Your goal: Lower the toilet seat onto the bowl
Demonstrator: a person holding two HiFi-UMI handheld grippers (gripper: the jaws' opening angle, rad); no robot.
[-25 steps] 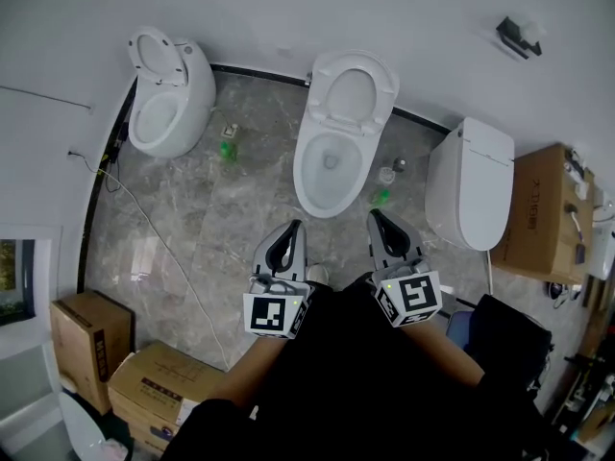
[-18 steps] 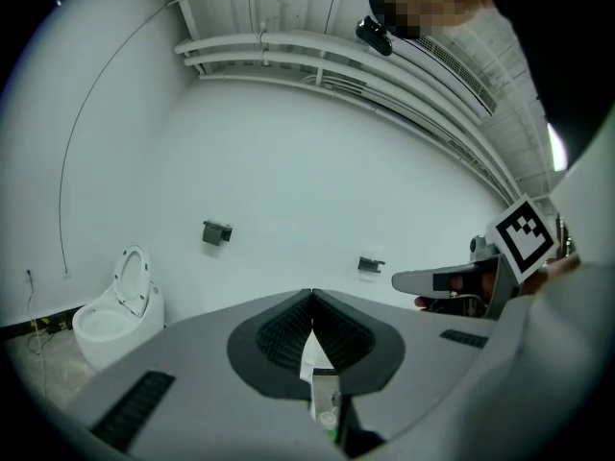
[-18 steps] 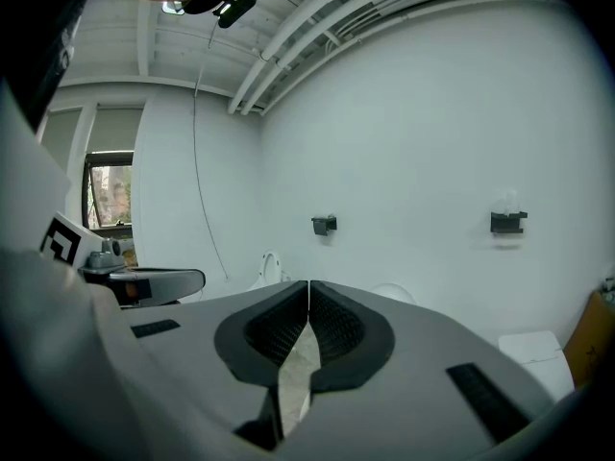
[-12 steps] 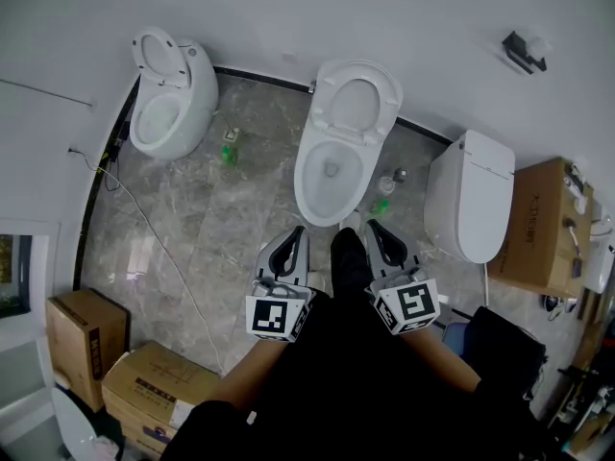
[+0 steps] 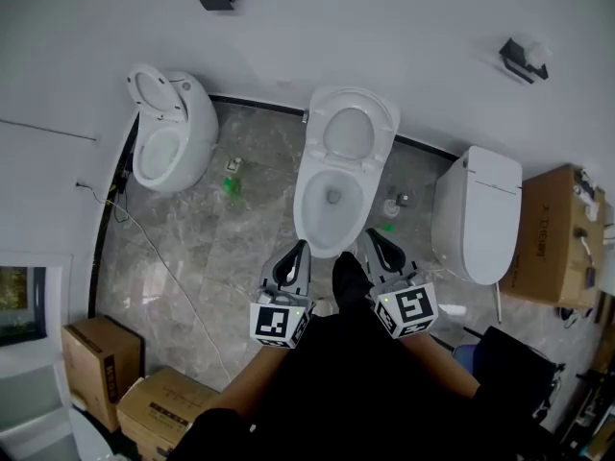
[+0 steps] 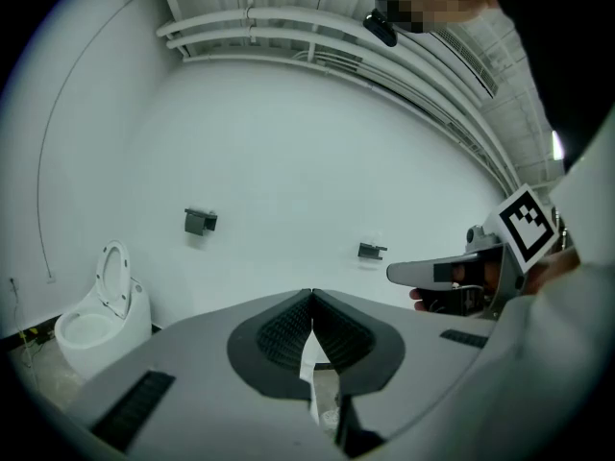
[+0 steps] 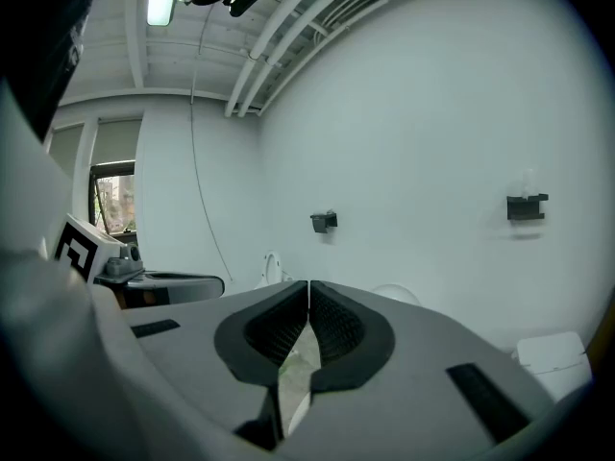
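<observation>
The middle white toilet (image 5: 332, 205) stands right ahead of me, its bowl open. Its seat and lid (image 5: 350, 129) are raised against the wall. My left gripper (image 5: 293, 253) hangs at the bowl's near left rim, jaws shut on nothing. At the near right rim my right gripper (image 5: 376, 240) is also shut and empty. A dark shoe (image 5: 348, 273) shows between them. In the left gripper view the left gripper (image 6: 312, 296) points at the white wall. In the right gripper view the right gripper (image 7: 308, 286) does the same, with the raised lid (image 7: 399, 296) just behind the jaws.
A second open toilet (image 5: 165, 133) stands at the left, a closed one (image 5: 478, 214) at the right. Cardboard boxes (image 5: 101, 363) lie lower left, another box (image 5: 550, 238) far right. A cable (image 5: 159, 257) trails over the marble floor. Small green items (image 5: 230, 186) lie between the toilets.
I have stepped closer to the middle toilet. Both grippers now sit at the bowl's near rim, and a foot has come forward between them.
</observation>
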